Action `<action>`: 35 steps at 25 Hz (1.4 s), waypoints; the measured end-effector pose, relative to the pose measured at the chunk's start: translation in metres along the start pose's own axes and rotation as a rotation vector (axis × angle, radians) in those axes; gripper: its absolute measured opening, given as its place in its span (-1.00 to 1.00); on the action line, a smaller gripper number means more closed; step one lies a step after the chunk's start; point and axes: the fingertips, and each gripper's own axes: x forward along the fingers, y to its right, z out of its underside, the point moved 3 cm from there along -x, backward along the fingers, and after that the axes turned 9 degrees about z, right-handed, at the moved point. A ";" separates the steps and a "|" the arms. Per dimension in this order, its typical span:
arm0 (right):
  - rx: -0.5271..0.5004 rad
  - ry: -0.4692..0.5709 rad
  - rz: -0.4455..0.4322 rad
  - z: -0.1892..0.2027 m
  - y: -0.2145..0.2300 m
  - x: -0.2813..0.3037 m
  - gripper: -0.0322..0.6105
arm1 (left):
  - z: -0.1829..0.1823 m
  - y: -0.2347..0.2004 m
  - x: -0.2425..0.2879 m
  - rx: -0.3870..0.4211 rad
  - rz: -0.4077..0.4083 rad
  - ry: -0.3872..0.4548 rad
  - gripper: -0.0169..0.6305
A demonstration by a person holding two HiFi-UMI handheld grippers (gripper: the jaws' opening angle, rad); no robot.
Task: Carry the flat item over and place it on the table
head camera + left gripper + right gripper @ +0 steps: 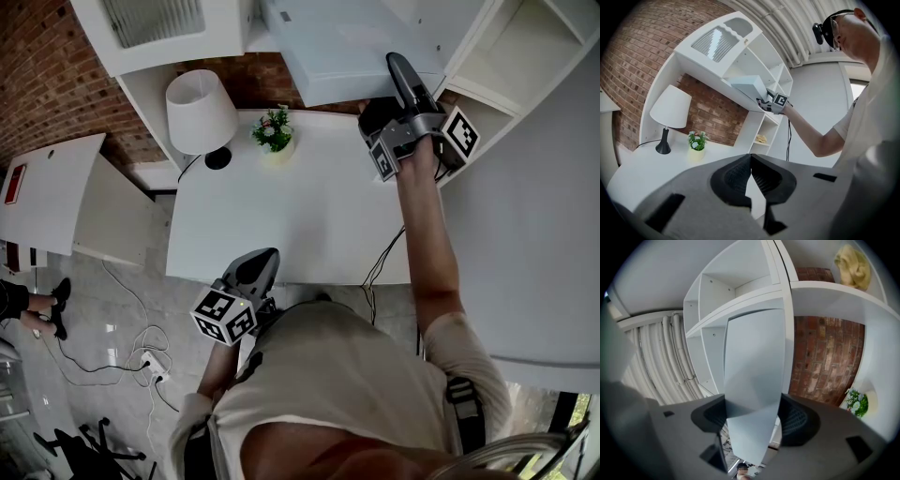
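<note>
The flat item point(342, 42) is a pale grey-white flat box, held up above the back of the white table point(309, 216) beside the shelf unit. My right gripper point(401, 73) is shut on its near end, arm stretched out. In the right gripper view the flat item point(752, 371) fills the space between both pads of the right gripper point(752, 413). From the left gripper view the flat item point(750, 86) tilts up to the left, with the right gripper point(771, 102) at its lower end. My left gripper point(261, 264) hangs at the table's front edge, shut and empty point(750, 161).
A white lamp point(200, 111) and a small potted plant point(273, 131) stand at the table's back. The white shelf unit point(525, 47) rises at the right, with a yellow object point(853, 263) in one cell. A cable point(380, 262) hangs off the table's front; a second desk point(52, 192) stands left.
</note>
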 end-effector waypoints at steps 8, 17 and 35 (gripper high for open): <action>0.016 -0.007 -0.016 0.001 0.000 0.001 0.08 | -0.002 -0.004 0.000 -0.019 -0.008 0.011 -0.89; 0.009 -0.003 -0.042 0.012 -0.002 -0.032 0.08 | 0.012 0.008 -0.019 -0.014 -0.026 0.020 -0.89; 0.039 0.036 -0.070 0.023 -0.006 -0.058 0.06 | 0.013 0.010 -0.044 -0.001 -0.012 0.029 -0.89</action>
